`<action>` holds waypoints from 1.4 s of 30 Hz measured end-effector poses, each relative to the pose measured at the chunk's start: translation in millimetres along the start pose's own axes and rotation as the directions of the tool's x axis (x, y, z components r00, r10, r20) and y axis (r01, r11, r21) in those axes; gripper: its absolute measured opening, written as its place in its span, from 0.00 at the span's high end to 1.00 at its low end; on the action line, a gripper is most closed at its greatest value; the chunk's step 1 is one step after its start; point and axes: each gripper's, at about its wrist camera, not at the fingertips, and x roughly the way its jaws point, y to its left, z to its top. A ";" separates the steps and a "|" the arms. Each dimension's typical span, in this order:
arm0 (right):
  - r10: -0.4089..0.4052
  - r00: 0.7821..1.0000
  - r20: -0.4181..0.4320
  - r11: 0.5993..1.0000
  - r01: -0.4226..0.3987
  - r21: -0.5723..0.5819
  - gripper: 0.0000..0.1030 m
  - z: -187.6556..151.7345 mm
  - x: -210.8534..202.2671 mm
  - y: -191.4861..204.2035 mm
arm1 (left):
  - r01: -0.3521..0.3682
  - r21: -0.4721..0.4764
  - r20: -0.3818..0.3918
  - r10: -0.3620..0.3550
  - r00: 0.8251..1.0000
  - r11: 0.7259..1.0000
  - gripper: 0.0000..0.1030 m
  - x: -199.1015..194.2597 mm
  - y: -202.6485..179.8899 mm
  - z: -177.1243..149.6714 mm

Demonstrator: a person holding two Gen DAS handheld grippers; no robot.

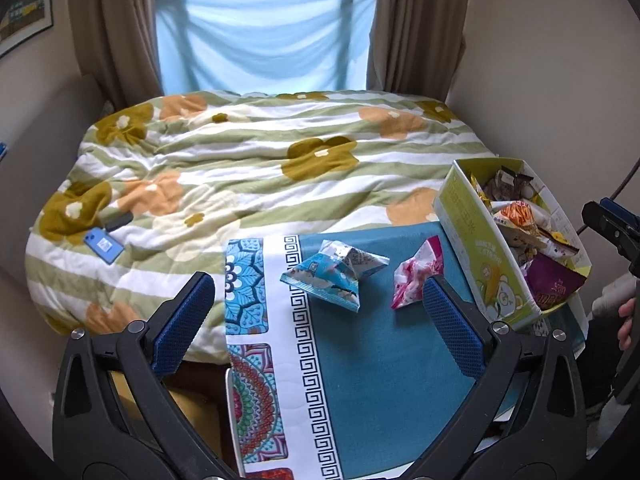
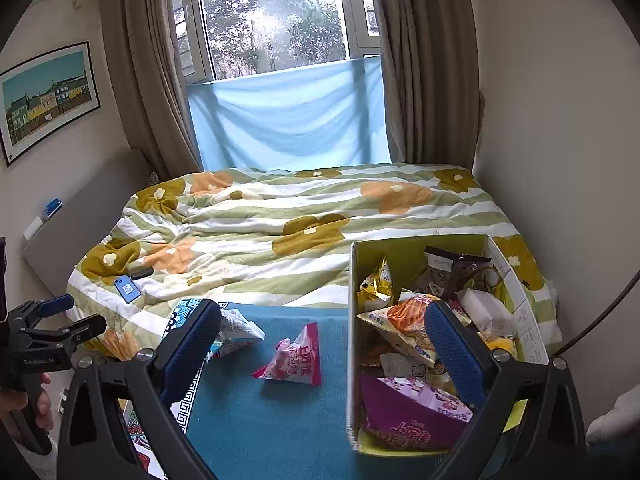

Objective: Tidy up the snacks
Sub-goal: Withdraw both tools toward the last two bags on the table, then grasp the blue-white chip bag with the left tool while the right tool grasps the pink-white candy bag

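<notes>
A green cardboard box point(image 1: 472, 236) point(image 2: 353, 320) full of snack packets stands at the right of a teal cloth point(image 1: 372, 360) point(image 2: 256, 420). Two packets lie loose on the cloth: a blue-and-white one point(image 1: 334, 276) point(image 2: 236, 330) and a pink one point(image 1: 416, 276) point(image 2: 294, 360). My left gripper point(image 1: 318, 320) is open above the cloth, with both loose packets lying beyond its fingers. My right gripper point(image 2: 324, 344) is open too, its right finger point(image 2: 456, 352) over the box's contents and nothing between the fingers.
The cloth lies at the foot of a bed with a flowered quilt point(image 1: 240, 160) point(image 2: 280, 220). A blue phone point(image 1: 103, 245) point(image 2: 127, 289) lies on the quilt at left. Walls close in on both sides, and curtains and a window stand behind.
</notes>
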 end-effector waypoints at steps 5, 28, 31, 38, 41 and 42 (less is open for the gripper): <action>-0.003 0.998 -0.070 0.999 0.006 0.046 0.02 -13.6 19.4 29.0 | 0.077 0.107 -0.049 -0.072 0.996 0.991 0.00 37.6 9.5 16.7; -0.125 0.972 -0.198 0.986 0.143 0.081 0.02 -95.0 184.2 64.3 | 0.303 0.127 -0.413 -0.227 0.882 0.945 0.12 275.6 -3.1 -7.4; -0.132 0.968 -0.213 0.984 0.154 0.090 0.02 -102.7 198.6 59.5 | 0.335 0.113 -0.428 -0.258 0.866 0.936 0.13 283.4 -3.2 -10.0; -0.139 0.957 -0.254 0.982 0.166 0.090 0.02 -113.6 224.7 52.6 | 0.366 0.076 -0.440 -0.298 0.847 0.928 0.31 290.2 -4.8 -9.5; -0.144 0.952 -0.271 0.982 0.171 0.080 0.02 -115.1 231.4 50.0 | 0.361 0.066 -0.439 -0.298 0.848 0.930 0.33 289.3 -3.7 -8.5; -0.143 0.949 -0.281 0.982 0.171 0.077 0.02 -115.9 233.5 49.3 | 0.359 0.064 -0.438 -0.297 0.848 0.931 0.34 288.2 -3.7 -8.7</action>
